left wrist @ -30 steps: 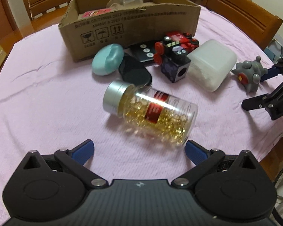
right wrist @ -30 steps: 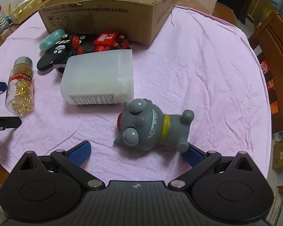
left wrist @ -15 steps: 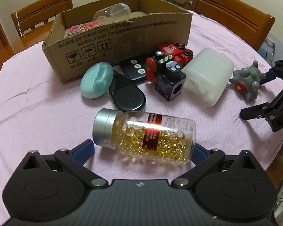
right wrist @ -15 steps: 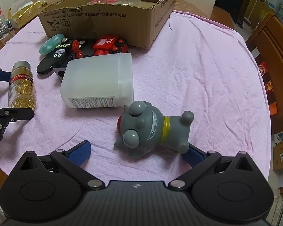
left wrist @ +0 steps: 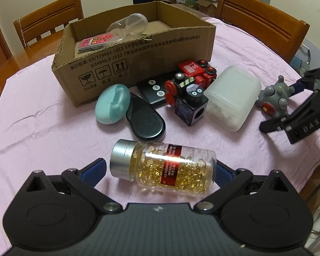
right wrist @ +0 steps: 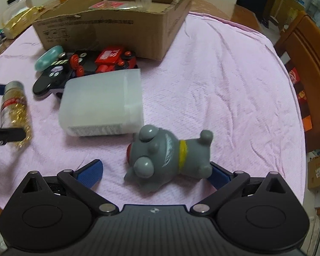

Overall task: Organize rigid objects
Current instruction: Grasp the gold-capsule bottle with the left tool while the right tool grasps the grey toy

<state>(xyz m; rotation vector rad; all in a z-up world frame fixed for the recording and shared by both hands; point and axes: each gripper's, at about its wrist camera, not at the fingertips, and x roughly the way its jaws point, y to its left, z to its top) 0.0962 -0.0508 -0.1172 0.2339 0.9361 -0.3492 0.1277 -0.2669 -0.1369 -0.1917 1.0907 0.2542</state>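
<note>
Pill bottle [left wrist: 163,167] with a silver cap and golden capsules lies on its side on the pink-covered bench [left wrist: 42,128], between the wide-spread fingers of the left gripper [left wrist: 160,170]; the right finger sits against the bottle's base, the left finger just apart from the cap. Grey toy dog [right wrist: 168,156] lies on its side between the wide-spread fingers of the right gripper [right wrist: 156,171], its rump touching the right finger. Beyond, a white plastic tub [right wrist: 102,108], red toy train [left wrist: 192,74], mint oval case [left wrist: 113,104] and black remote [left wrist: 154,90] cluster before an open cardboard box [left wrist: 138,64], which holds a clear jar [left wrist: 128,27] and a pink packet [left wrist: 95,41].
</note>
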